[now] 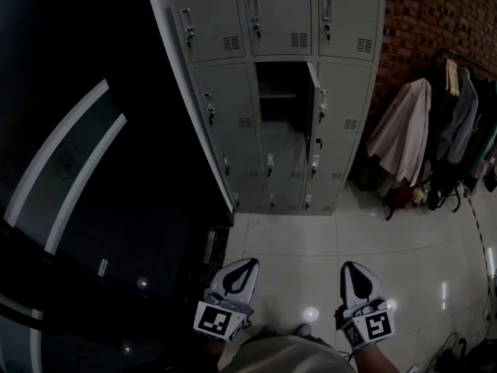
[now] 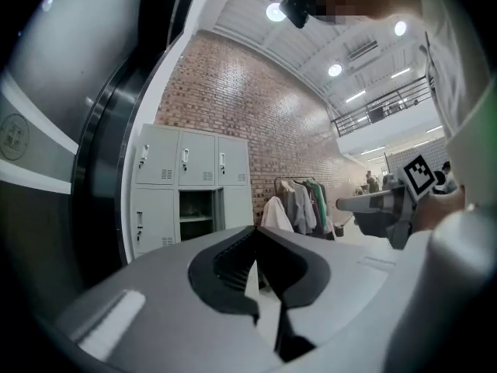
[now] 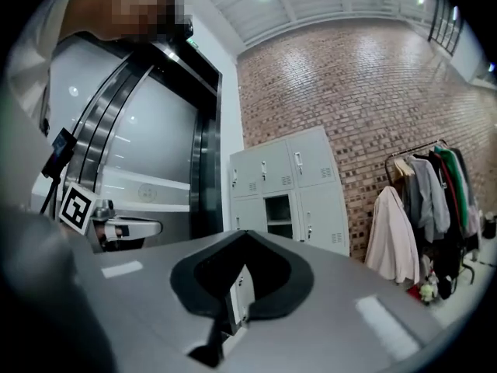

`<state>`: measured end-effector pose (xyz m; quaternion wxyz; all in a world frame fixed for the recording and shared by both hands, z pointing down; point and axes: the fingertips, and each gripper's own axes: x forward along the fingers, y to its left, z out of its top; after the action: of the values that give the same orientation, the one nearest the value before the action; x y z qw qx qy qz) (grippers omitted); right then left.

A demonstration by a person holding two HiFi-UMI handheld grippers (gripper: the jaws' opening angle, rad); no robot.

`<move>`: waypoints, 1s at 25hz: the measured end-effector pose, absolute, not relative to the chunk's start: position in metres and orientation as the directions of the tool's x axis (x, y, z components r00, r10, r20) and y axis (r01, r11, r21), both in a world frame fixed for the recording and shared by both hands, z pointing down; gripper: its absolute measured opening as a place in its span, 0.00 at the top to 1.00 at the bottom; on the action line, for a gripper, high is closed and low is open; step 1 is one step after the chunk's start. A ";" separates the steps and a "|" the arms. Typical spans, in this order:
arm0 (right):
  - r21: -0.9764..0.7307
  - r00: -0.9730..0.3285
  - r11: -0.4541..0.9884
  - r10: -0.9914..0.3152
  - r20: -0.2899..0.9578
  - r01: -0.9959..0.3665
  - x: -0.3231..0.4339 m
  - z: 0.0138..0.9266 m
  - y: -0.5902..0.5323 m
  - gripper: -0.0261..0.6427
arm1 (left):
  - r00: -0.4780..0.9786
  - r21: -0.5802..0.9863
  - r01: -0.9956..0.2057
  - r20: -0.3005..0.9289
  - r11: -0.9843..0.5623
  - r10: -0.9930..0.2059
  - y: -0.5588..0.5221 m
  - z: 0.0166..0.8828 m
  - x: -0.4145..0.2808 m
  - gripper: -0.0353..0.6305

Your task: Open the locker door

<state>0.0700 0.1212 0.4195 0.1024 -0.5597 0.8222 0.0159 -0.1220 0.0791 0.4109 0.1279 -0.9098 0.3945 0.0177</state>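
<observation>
A grey locker cabinet (image 1: pixel 225 92) stands against the wall ahead, with three columns of small doors. The middle compartment (image 1: pixel 281 95) of the second row is open and shows a shelf, and its door (image 1: pixel 311 103) is swung out edge-on at its right. The same open compartment shows in the left gripper view (image 2: pixel 196 208) and the right gripper view (image 3: pixel 278 210). My left gripper (image 1: pixel 245 264) and right gripper (image 1: pixel 352 267) hang low over the floor, well short of the lockers. Both are shut with nothing between the jaws.
A clothes rack with coats (image 1: pixel 435 130) stands right of the lockers against a brick wall (image 1: pixel 427 14). A dark curved glass panel (image 1: pixel 78 177) fills the left side. Glossy white floor tiles (image 1: pixel 311 247) lie between me and the cabinet. Cables (image 1: pixel 454 348) lie at bottom right.
</observation>
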 end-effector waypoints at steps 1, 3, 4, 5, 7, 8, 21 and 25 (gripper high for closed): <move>-0.096 -0.343 0.369 -0.915 -0.210 -0.925 0.068 0.417 0.123 0.96 | 0.686 -0.228 -0.724 -0.141 -0.651 -0.714 0.078 0.412 -0.127 0.90; -0.116 -0.315 0.358 -0.906 -0.284 -0.926 0.064 0.405 0.130 0.96 | 0.682 -0.210 -0.729 -0.131 -0.652 -0.720 0.079 0.414 -0.135 0.90; -0.126 -0.306 0.355 -0.904 -0.298 -0.926 0.062 0.402 0.134 0.96 | 0.683 -0.197 -0.728 -0.130 -0.656 -0.719 0.080 0.413 -0.136 0.90; -0.133 -0.303 0.353 -0.906 -0.295 -0.926 0.060 0.401 0.137 0.96 | 0.689 -0.187 -0.724 -0.138 -0.664 -0.712 0.083 0.409 -0.135 0.90; -0.133 -0.298 0.342 -0.916 -0.270 -0.930 0.059 0.405 0.142 0.96 | 0.708 -0.187 -0.706 -0.151 -0.683 -0.690 0.088 0.404 -0.130 0.90; -0.131 -0.293 0.333 -0.922 -0.254 -0.934 0.059 0.409 0.144 0.96 | 0.713 -0.192 -0.700 -0.133 -0.688 -0.688 0.092 0.404 -0.128 0.90; -0.091 -0.326 0.334 -0.941 -0.093 -0.938 0.049 0.433 0.151 0.96 | 0.703 -0.140 -0.701 0.028 -0.700 -0.710 0.109 0.428 -0.131 0.90; -0.089 -0.327 0.333 -0.942 -0.073 -0.939 0.052 0.430 0.148 0.96 | 0.734 -0.103 -0.679 -0.080 -0.727 -0.675 0.103 0.416 -0.129 0.90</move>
<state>0.0516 0.1478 0.4302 0.0555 -0.5773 0.8145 -0.0150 -0.1286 0.1031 0.4155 0.0628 -0.9290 0.3643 0.0185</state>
